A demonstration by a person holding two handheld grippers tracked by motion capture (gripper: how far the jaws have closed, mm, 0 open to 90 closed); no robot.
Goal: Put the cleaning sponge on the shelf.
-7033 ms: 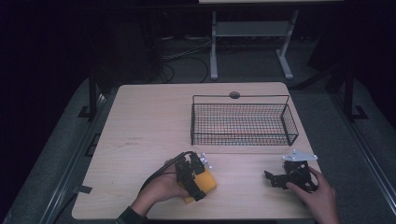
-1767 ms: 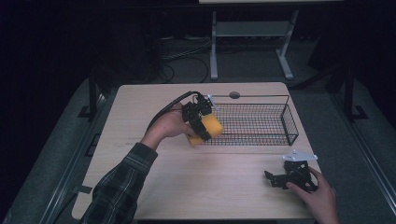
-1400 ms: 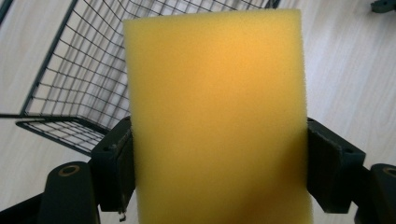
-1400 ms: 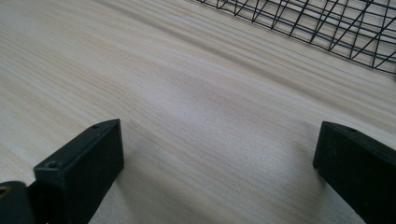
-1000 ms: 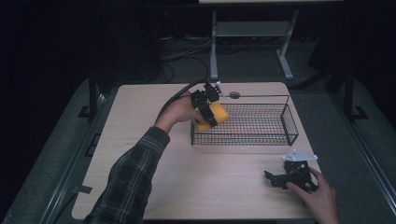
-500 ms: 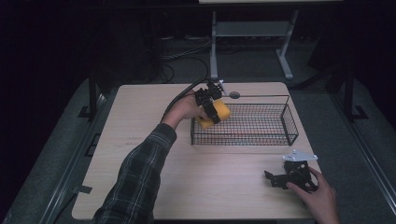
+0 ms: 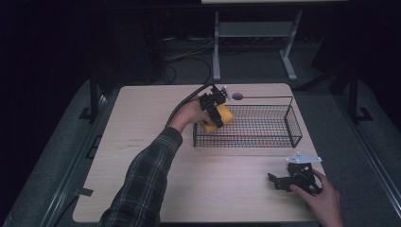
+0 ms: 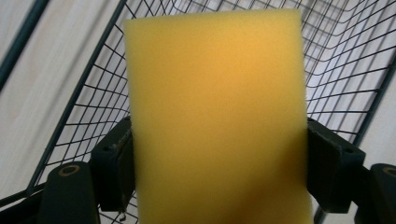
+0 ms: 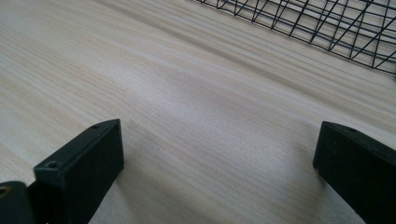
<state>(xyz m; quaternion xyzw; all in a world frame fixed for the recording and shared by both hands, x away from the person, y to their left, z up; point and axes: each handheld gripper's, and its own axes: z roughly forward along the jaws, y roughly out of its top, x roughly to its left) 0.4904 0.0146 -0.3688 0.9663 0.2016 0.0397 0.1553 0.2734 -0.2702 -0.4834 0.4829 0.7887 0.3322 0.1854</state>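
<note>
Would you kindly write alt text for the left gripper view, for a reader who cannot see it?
A yellow sponge is clamped between the left gripper's two black jaws, close to the camera. Behind it lies the black wire basket on a pale wooden table.

On the table (image 7: 142,142) a wire basket (image 7: 265,137) stood toward one o'clock of its middle. A sponge (image 7: 225,115) hung between the jaws of the left gripper (image 7: 213,111) at the basket's nine o'clock end, inside the rim. The right gripper (image 7: 283,182) rested on the table at five o'clock, well apart from the basket, with bare tabletop between its jaws. A grommet (image 7: 237,96) sat at twelve o'clock, behind the basket.
</note>
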